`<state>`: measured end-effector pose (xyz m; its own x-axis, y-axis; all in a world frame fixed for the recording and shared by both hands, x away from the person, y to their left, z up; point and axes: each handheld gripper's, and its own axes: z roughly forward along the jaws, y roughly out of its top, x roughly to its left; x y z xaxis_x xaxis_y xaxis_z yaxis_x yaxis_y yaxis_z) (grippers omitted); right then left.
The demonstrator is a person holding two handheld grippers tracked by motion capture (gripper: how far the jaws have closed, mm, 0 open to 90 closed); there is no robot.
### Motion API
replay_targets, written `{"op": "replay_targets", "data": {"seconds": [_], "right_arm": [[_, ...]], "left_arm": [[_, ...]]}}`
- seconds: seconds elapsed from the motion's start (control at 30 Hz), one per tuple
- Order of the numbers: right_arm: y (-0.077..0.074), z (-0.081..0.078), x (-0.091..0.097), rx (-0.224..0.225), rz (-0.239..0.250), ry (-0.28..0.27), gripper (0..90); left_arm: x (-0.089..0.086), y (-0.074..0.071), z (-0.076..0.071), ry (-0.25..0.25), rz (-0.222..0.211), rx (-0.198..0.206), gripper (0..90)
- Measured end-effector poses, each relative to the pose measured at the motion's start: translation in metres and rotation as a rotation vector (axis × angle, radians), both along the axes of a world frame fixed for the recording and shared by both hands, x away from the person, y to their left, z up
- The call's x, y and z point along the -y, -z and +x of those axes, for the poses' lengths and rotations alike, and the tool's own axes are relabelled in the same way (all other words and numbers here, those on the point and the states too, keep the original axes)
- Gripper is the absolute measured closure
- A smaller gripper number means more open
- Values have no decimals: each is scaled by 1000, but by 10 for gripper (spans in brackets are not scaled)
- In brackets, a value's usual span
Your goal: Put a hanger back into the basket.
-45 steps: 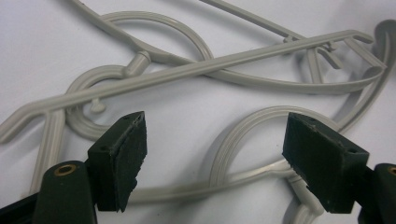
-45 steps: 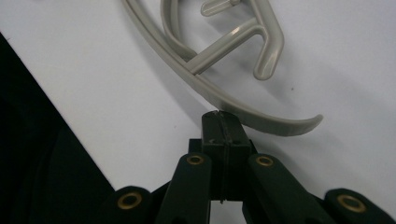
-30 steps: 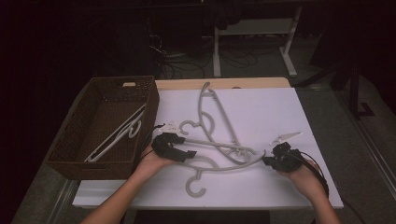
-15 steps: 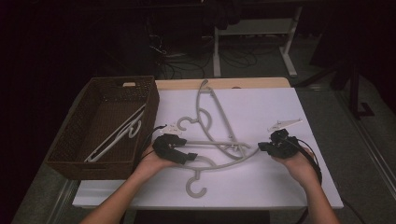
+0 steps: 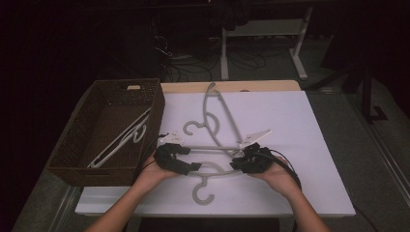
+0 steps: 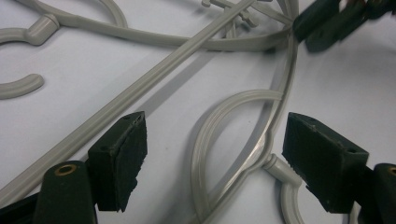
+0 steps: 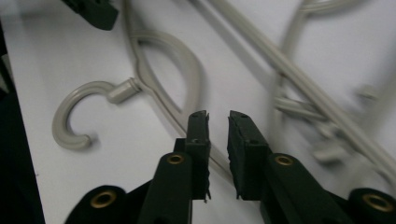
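Note:
Two grey plastic hangers lie crossed on the white table [image 5: 309, 125]. The near hanger [image 5: 203, 191] has its hook toward me; the far hanger [image 5: 220, 111] reaches toward the back. My left gripper [image 5: 191, 166] stands open, its jaws straddling the near hanger's neck loop [image 6: 205, 135] without touching it. My right gripper [image 5: 238, 164] faces it from the right. Its jaws have just been opening and stand a narrow gap apart [image 7: 218, 123]; the hanger's arm [image 7: 187, 60] passes under them, with nothing pressed between the pads.
A dark wicker basket [image 5: 92, 171] stands at the table's left with a white hanger [image 5: 121, 140] inside. The far hanger's clips [image 5: 254, 137] lie just behind my right gripper. Beyond the table are desk legs and cables on a dark floor.
My right gripper has moved left along the near hanger, from its right end toward the middle. Its jaws have parted slightly. The left gripper has stayed in place.

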<state>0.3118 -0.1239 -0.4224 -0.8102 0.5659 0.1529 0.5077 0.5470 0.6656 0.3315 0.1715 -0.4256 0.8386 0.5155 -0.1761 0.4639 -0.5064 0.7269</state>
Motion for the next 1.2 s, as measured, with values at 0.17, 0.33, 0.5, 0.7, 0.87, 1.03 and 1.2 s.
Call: {"op": "replay_targets", "data": {"seconds": [0.17,0.33,0.5,0.7,0.87,1.03,1.2], "right_arm": [[14,7,-28,-21,-33,-51,683],[20,17,-45,-35,-30,-38,689],[29,22,-63,-40,-73,-29,716],[29,17,-68,10,-122,-41,798],[27,16,-62,5,-132,-75,800],[25,14,-42,-8,-141,-93,800],[25,7,-13,-27,-126,-142,801]], "left_arm": [[-1,0,1,-6,-3,-3,216],[-1,0,1,-15,-12,2,216],[-1,0,1,-16,-10,4,216],[-1,0,2,-17,-10,4,216],[-1,0,2,-16,-10,4,216],[-1,0,1,-12,-10,3,216],[1,0,0,1,-9,1,216]]}}
